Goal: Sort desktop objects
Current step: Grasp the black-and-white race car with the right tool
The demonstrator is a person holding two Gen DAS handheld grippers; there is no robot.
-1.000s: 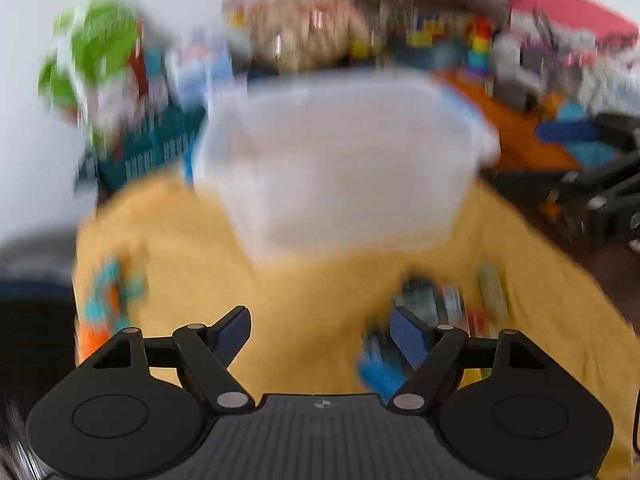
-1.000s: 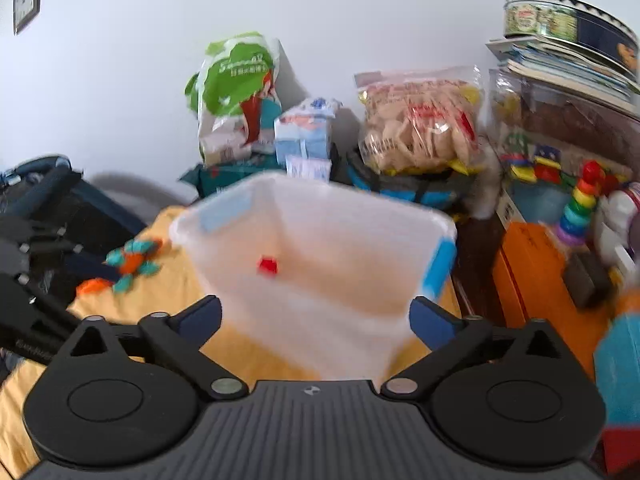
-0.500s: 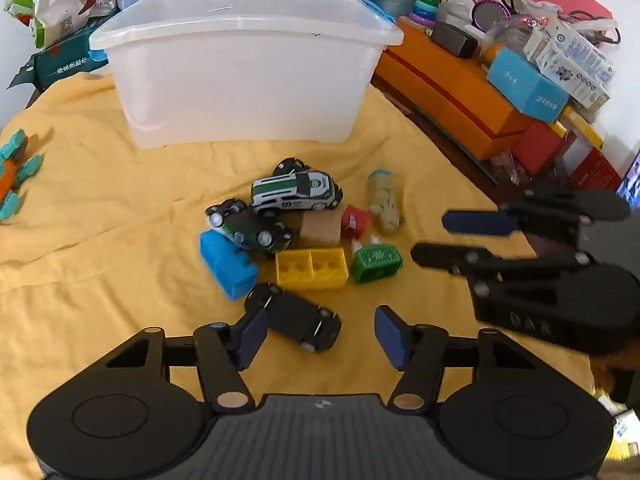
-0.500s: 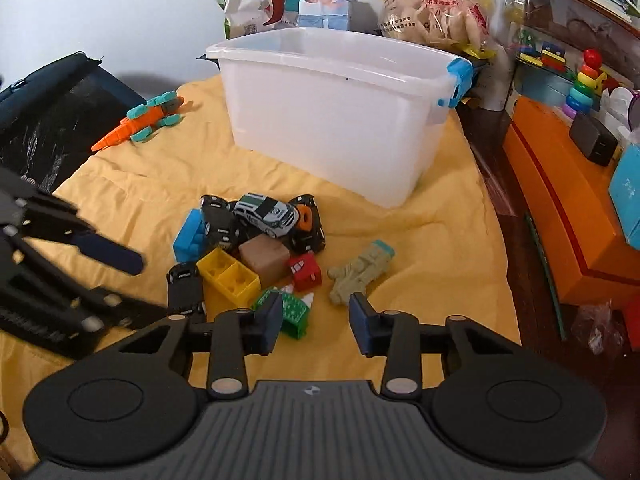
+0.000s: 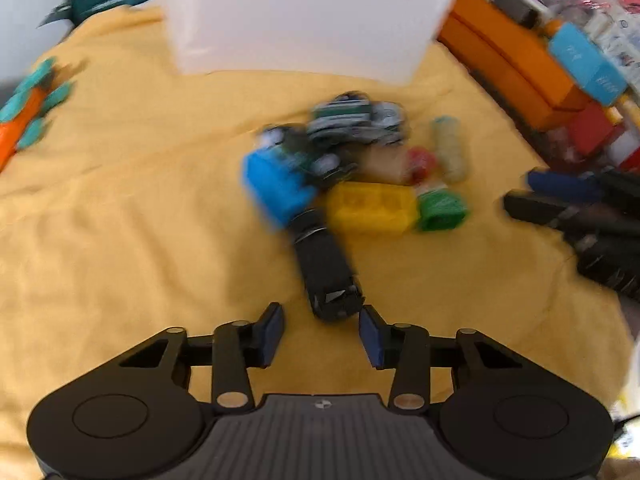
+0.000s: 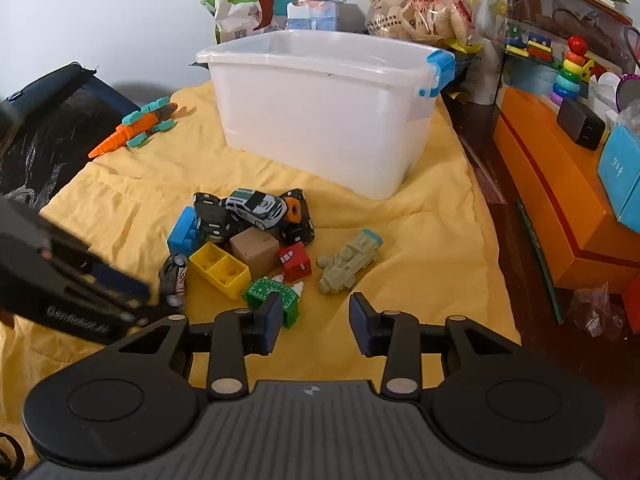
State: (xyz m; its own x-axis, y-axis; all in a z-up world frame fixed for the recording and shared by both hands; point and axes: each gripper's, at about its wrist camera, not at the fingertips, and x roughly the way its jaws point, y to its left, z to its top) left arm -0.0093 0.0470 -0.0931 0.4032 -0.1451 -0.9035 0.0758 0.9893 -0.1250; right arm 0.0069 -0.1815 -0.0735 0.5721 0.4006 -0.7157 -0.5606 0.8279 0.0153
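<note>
Lying on the yellow cloth (image 5: pixel 120 208) at the near edge of the toy pile, the black car (image 5: pixel 326 268) now sits just ahead of the left gripper (image 5: pixel 322 330), whose jaws are closing with the car's near end almost between them, not yet pressed. A second ago both grippers hung wide by the bin (image 6: pixel 320 100). The car's long axis runs from 11 to 5 o'clock in the left view; which end is the nose is unclear. At 3 o'clock, the right gripper (image 6: pixel 314 320) stands half-closed and empty by the green block (image 6: pixel 272 292).
</note>
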